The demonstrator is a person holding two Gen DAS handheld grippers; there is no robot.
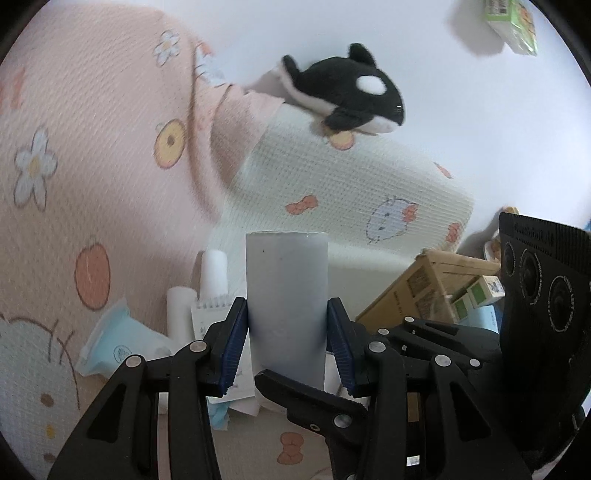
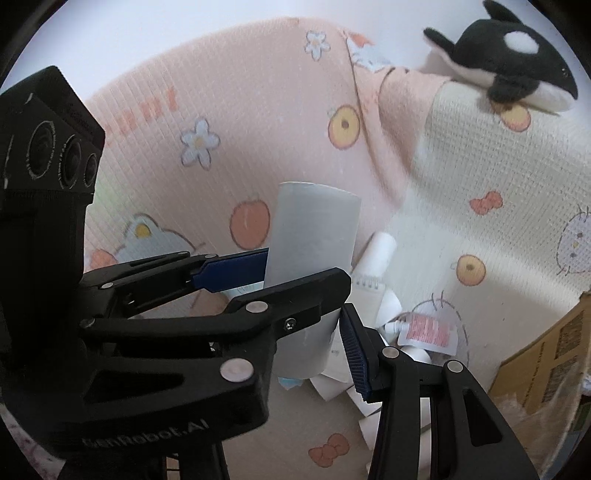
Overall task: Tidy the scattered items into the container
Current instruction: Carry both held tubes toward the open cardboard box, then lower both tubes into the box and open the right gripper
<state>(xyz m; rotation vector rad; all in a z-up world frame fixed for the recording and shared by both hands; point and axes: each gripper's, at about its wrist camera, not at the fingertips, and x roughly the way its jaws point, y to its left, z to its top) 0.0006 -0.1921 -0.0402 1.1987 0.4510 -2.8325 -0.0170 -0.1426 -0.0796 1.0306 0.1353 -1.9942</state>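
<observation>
My left gripper [image 1: 287,332] is shut on a pale grey tube [image 1: 287,295], held upright above a pile of small items on the patterned blanket [image 1: 92,129]. The tube [image 2: 314,236] and the left gripper's fingers [image 2: 236,271] show in the right wrist view. My right gripper is beside it, its blue-padded finger [image 2: 352,354] near the tube's lower end; its other finger is hidden. A cardboard box [image 1: 417,291] sits to the right, with small green-and-white boxes [image 1: 476,295] inside. An orca plush [image 1: 347,92] lies on the blanket behind.
Loose items lie under the tube: white bottles [image 1: 214,273], a small spiral notepad [image 2: 365,291], a blue packet [image 1: 122,339], a red-and-white sachet [image 2: 428,330]. A green box [image 1: 513,22] sits at the far top right. The cardboard box's wall [image 2: 554,350] shows at right.
</observation>
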